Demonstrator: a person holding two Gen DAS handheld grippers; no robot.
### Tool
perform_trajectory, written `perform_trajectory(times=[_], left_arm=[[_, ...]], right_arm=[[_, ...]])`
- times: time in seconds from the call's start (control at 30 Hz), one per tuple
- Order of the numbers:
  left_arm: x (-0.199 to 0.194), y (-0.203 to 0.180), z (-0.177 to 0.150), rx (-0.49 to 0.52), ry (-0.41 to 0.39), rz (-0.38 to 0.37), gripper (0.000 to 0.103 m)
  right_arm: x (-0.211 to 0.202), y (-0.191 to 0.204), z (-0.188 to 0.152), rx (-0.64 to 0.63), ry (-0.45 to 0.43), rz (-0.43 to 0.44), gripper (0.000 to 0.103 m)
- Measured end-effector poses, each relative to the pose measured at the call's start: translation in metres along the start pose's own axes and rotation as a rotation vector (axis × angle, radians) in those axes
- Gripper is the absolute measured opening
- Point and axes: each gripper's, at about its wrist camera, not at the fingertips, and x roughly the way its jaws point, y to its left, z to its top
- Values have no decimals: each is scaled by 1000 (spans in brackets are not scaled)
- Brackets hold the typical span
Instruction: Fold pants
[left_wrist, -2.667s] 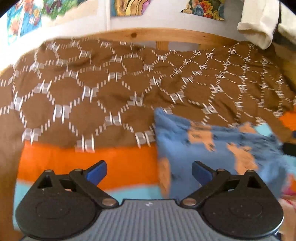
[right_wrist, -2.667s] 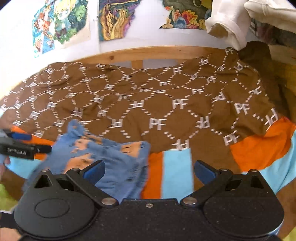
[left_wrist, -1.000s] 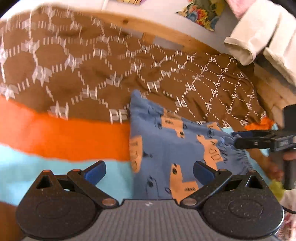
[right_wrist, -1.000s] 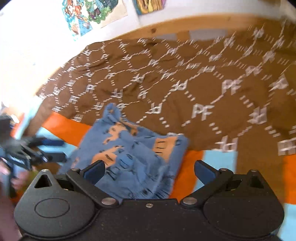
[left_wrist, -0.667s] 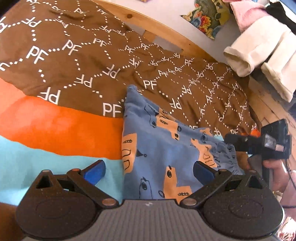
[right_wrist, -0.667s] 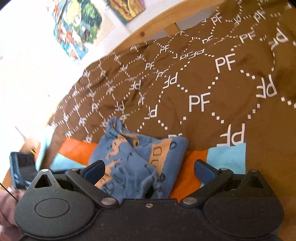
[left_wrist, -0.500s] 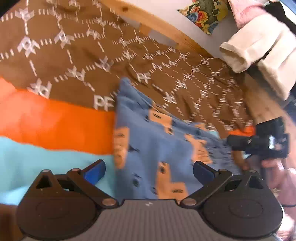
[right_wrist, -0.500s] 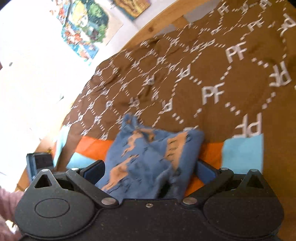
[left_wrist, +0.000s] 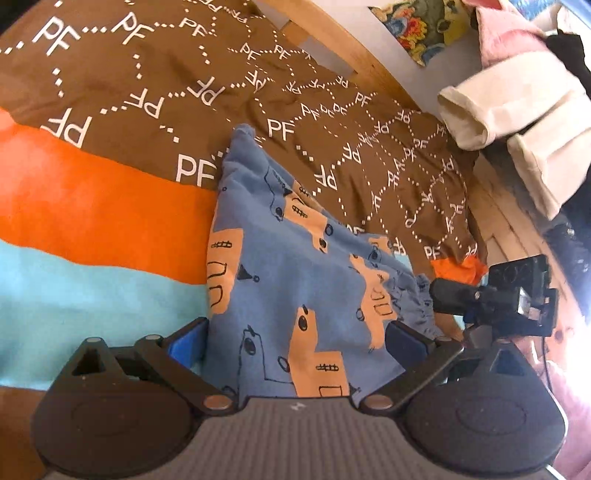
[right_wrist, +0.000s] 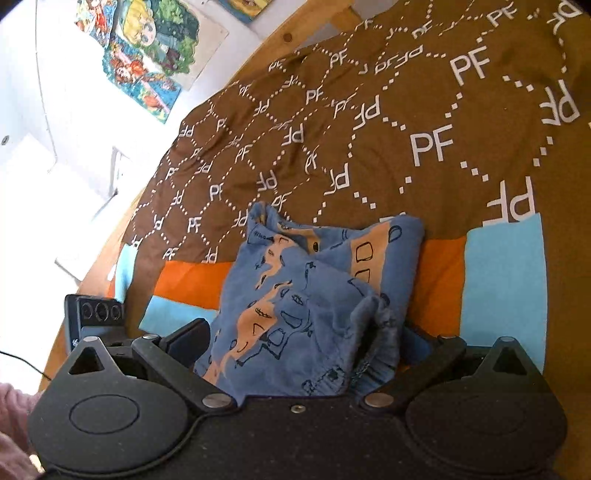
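Observation:
The blue pants (left_wrist: 295, 280) with orange printed shapes lie folded in a thick bundle on the bed. My left gripper (left_wrist: 295, 338) stands open, its blue fingertips (left_wrist: 186, 339) on either side of the bundle's near edge. From the opposite side, my right gripper (right_wrist: 301, 339) is also open, and the gathered waistband end of the pants (right_wrist: 314, 295) lies between its fingers. Each gripper shows in the other's view: the right gripper (left_wrist: 491, 295) at the pants' far end, the left gripper (right_wrist: 96, 317) at the left edge.
A brown blanket (left_wrist: 332, 122) with white PF lettering and orange and light blue stripes (left_wrist: 92, 206) covers the bed. A wooden bed frame (left_wrist: 332, 48) runs along the wall. Cream and pink clothes (left_wrist: 517, 99) hang at the right. Posters (right_wrist: 147, 48) hang on the wall.
Both grippers have moved in low toward the pants from opposite ends. The bundle's edges now lie between the open fingers of each; the pants stay put.

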Motion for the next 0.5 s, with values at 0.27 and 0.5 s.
perform_trajectory(times=[0.27,0.5], left_arm=[[-2,1,0,-15,4,18,95],[-4,4,1,-27,0,66,76]], right_arm=[[-8,-5,-9,82,-60,-31,77],[-14,-24,-10,209,-107,-54,43]])
